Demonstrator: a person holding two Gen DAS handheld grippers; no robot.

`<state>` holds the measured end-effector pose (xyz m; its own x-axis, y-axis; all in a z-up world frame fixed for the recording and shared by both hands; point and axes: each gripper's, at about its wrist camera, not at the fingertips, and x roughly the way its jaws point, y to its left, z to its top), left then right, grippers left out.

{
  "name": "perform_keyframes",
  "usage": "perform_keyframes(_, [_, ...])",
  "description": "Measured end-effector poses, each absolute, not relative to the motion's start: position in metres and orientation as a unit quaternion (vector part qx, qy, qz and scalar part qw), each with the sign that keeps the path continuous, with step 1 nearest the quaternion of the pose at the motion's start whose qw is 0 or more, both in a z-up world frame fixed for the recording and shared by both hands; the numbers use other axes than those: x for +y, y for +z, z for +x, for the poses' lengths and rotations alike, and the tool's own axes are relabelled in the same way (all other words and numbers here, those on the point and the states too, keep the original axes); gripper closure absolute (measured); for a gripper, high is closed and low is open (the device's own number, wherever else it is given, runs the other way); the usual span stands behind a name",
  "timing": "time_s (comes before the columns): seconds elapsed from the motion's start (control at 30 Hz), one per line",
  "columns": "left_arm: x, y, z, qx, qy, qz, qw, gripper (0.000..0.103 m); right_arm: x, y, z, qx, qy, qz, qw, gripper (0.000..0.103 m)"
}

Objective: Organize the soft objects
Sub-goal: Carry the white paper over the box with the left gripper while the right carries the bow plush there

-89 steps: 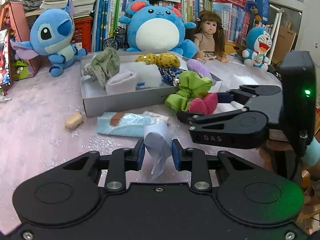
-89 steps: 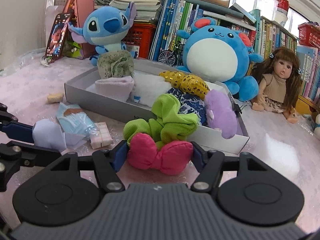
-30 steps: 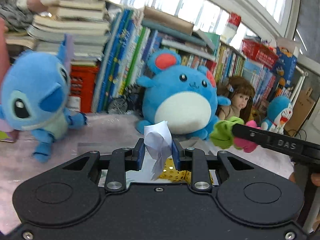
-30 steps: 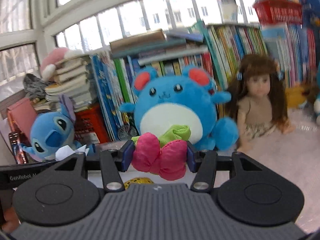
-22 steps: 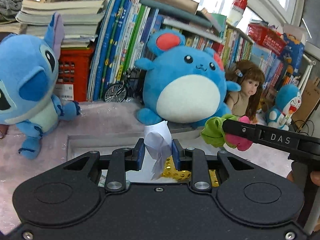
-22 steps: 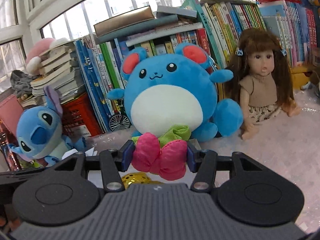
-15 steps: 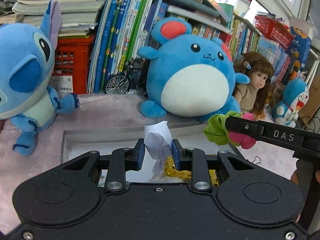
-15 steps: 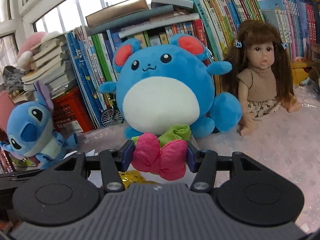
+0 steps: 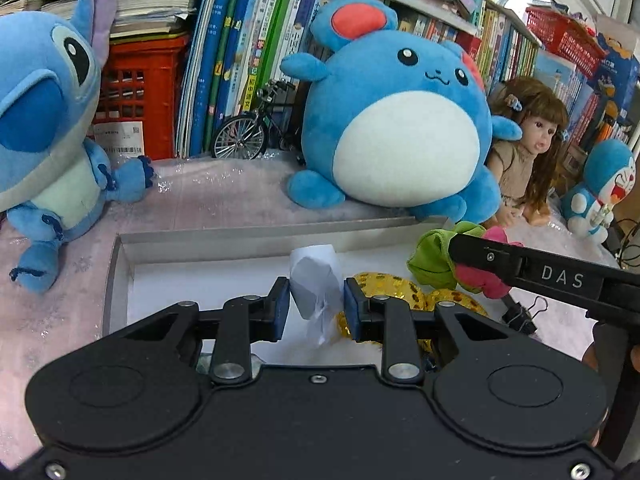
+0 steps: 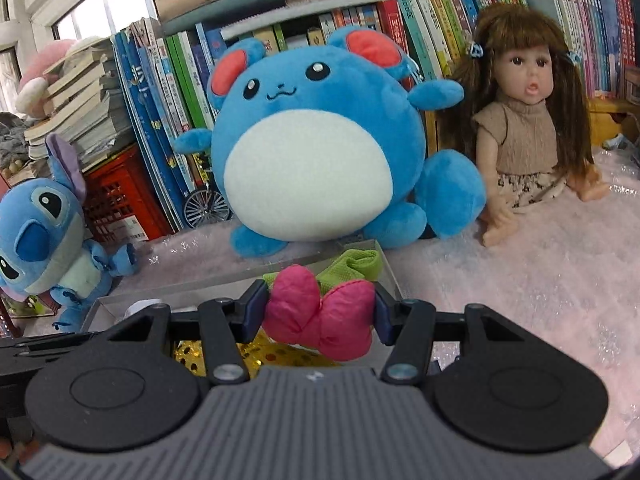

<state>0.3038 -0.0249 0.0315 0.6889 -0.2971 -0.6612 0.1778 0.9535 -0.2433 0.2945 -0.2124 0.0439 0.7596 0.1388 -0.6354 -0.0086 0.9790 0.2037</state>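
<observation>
My left gripper (image 9: 314, 304) is shut on a small pale lilac cloth (image 9: 316, 280), held above the shallow grey box (image 9: 256, 236). Below it in the box lies a gold sequin piece (image 9: 384, 288). To its right, my right gripper (image 9: 468, 264) hangs over the box's right end. In the right wrist view that gripper (image 10: 320, 312) is shut on a pink bow (image 10: 324, 316) with a green scrunchie (image 10: 360, 264) bunched behind it. The box's far rim (image 10: 224, 280) and the gold sequin piece (image 10: 256, 354) show beneath the pink bow.
Behind the box sit a round blue plush (image 9: 400, 128), a Stitch plush (image 9: 44, 120), a doll (image 9: 528, 152) and a small Doraemon figure (image 9: 604, 188). Books, a red crate (image 9: 136, 92) and a toy bicycle (image 9: 256, 128) line the back. A binder clip (image 9: 524, 316) lies right of the box.
Both grippers have sunk and tipped downward toward the box, so its rim and floor now show. Each still holds its item.
</observation>
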Motion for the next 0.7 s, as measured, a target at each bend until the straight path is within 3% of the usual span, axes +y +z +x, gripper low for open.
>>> perform_keyframes(0.7, [-0.024, 0.020, 0.306, 0.386, -0.122, -0.071, 0.912, 0.074, -0.214, 0.032, 0.298, 0.363, 0.045, 0.097, 0.926, 0.042])
